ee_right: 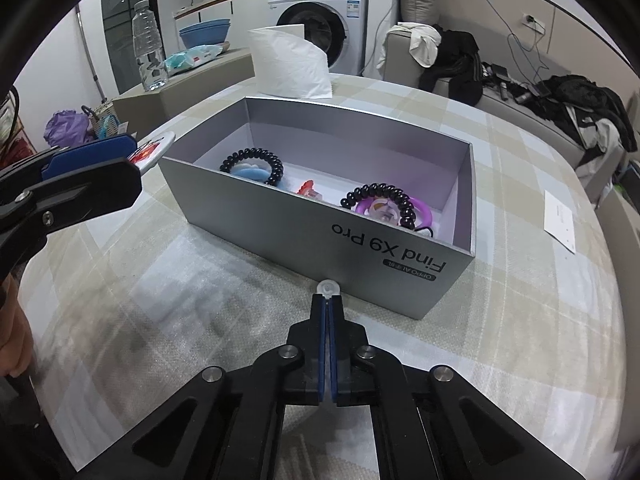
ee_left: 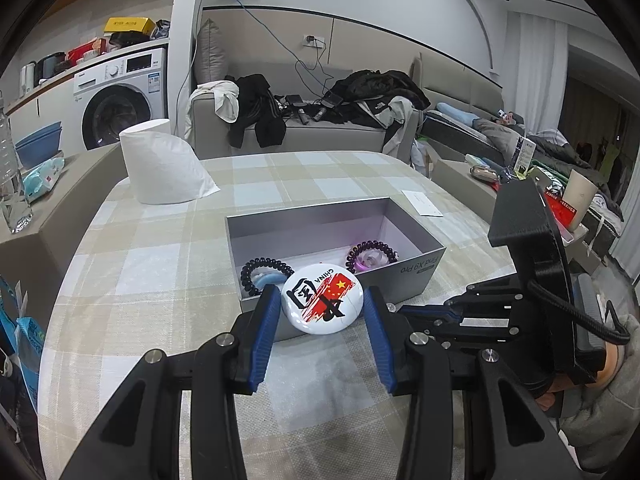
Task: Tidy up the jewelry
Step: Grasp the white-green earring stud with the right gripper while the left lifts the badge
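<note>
Now: L gripper clamped on round badge, held just over grey box near wall, prob to drop in | R gripper pinching small clear piece beside box front | hair ties already inside.

A lived-in room under cool, even light. A counter draped in a beige and pale blue checked cloth fills the foreground. Beyond it stands a grey sofa heaped with dark clothing, with cables running up to a wall socket on the pale wall. To the left, a white front-loading washing machine sits under a cluttered shelf. Blue basins and a clear water bottle rest on a low beige cabinet. White curtains hang at far right.
</note>
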Available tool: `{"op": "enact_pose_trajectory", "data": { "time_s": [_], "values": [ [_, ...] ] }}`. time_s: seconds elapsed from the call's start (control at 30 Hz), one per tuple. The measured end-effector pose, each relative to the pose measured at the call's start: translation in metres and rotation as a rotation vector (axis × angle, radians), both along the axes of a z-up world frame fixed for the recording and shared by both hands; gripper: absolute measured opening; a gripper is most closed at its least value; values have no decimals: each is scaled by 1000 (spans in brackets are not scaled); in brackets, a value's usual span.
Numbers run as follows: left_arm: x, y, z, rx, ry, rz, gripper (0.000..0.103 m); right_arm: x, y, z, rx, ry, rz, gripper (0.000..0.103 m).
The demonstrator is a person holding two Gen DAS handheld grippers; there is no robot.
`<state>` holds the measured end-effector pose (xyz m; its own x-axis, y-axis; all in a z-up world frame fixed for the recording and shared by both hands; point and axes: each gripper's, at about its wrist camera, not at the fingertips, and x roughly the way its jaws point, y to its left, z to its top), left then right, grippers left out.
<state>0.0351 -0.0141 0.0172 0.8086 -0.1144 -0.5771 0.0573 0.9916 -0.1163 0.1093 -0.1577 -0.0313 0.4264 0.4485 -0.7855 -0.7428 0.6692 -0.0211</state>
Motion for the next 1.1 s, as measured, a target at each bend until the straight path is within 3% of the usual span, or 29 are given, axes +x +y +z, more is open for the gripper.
{"op": "enact_pose_trajectory", "data": {
  "time_s": [0.17, 0.33, 0.57, 0.63, 0.8, 1.1],
  "values": [
    [0, 0, 0, 1, 1, 0, 37, 0, -3, 0, 6, 2, -15, 4],
    [0, 1, 0, -2, 3, 6, 37, 4, -2, 1, 11, 9, -25, 20],
    [1, 4, 0, -6, 7, 13, 37, 5, 12, -3, -21, -2, -9, 21],
    [1, 6, -1, -8, 8, 15, 37, 4, 14, -3, -23, -5, 1, 12],
    [1, 5, -1, -7, 8, 18, 37, -3, 12, -2, -20, -13, 22, 12],
    [0, 8, 0, -7, -5, 25, 37, -14, -11, 27, 105, -38, 33, 12]
  ]
}}
